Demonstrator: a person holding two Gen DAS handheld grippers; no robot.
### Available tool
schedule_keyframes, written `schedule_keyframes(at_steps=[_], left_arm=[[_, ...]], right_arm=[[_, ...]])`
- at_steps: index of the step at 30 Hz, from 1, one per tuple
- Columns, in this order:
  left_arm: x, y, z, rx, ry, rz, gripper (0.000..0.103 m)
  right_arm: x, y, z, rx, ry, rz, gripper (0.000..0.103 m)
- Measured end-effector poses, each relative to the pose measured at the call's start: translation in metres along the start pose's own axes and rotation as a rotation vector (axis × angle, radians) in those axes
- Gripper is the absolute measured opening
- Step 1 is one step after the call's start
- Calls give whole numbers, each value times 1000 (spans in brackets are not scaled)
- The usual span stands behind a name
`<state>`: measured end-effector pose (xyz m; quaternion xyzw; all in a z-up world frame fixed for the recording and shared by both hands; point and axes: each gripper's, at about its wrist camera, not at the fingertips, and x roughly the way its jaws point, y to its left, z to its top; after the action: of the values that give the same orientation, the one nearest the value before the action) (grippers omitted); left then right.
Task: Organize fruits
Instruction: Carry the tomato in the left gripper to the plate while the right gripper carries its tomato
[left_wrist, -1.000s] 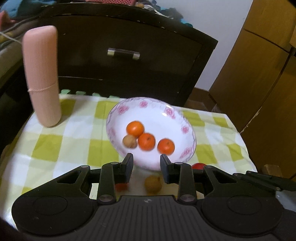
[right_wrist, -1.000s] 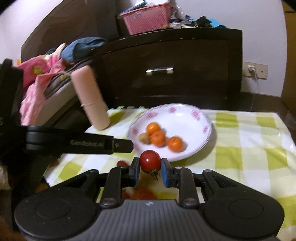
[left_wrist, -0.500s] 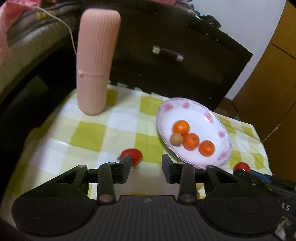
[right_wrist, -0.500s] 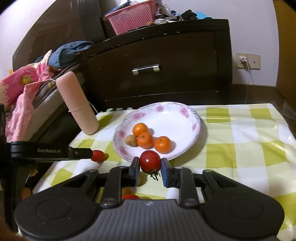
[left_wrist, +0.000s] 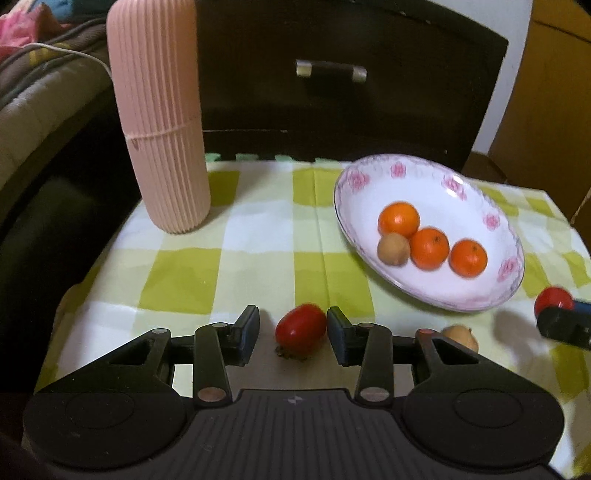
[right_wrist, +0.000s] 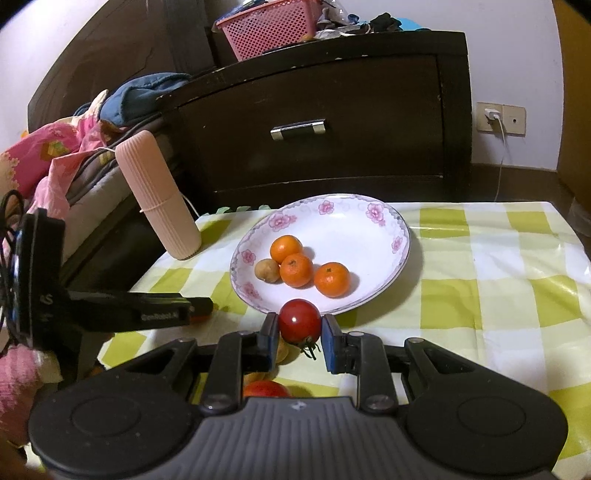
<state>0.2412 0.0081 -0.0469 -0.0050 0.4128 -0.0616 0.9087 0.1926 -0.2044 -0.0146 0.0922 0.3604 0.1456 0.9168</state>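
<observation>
Gripping a round red tomato (right_wrist: 299, 320), the right gripper (right_wrist: 300, 334) is hanging just in front of the near rim of the flowered plate (right_wrist: 388, 225), its pads clamped on the fruit's two sides and the green stem pointing down and toward the camera. The left gripper (left_wrist: 291, 332) is standing with its jaws apart around an oval red tomato (left_wrist: 301, 328) lying on the checked tablecloth (left_wrist: 258, 236) near the front edge; the right pad looks to be touching it, the left one apart. Its long axis is running across the gap, tilted up to the right, calyx toward the near left. The plate is already holding three oranges (left_wrist: 429, 248) and a small brown fruit (left_wrist: 393, 249). Another brown fruit (left_wrist: 460, 335) is sitting near the front edge. The step in hand seems to be collecting tomatoes; next, probably, the right one is going over the rim and being released, while the left is closing.
</observation>
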Motion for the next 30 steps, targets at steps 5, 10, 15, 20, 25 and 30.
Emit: schedule_keyframes(at_steps=[5,10,15,20,25,30], left_arm=[[-1,-2,-5,23,7,7,41],[2,5,-2,-15,10,-20,36],[-3,17,1,-93,12,-63,36],[-21,21,13,-132,-28,-118,36],[-26,-4,31,-93,-70,-176,36],[-11,-33,41,-33,-57,-209,36]], right_arm=[[0,0,0,0,2,-2,32],[2,0,-1,2,5,-2,32],[2,-2,1,9,-2,-5,32],[5,-7,9,42,-16,7,32],[17,-8,23,36,-28,11,32],[34,-10,40,-5,-33,6,32]])
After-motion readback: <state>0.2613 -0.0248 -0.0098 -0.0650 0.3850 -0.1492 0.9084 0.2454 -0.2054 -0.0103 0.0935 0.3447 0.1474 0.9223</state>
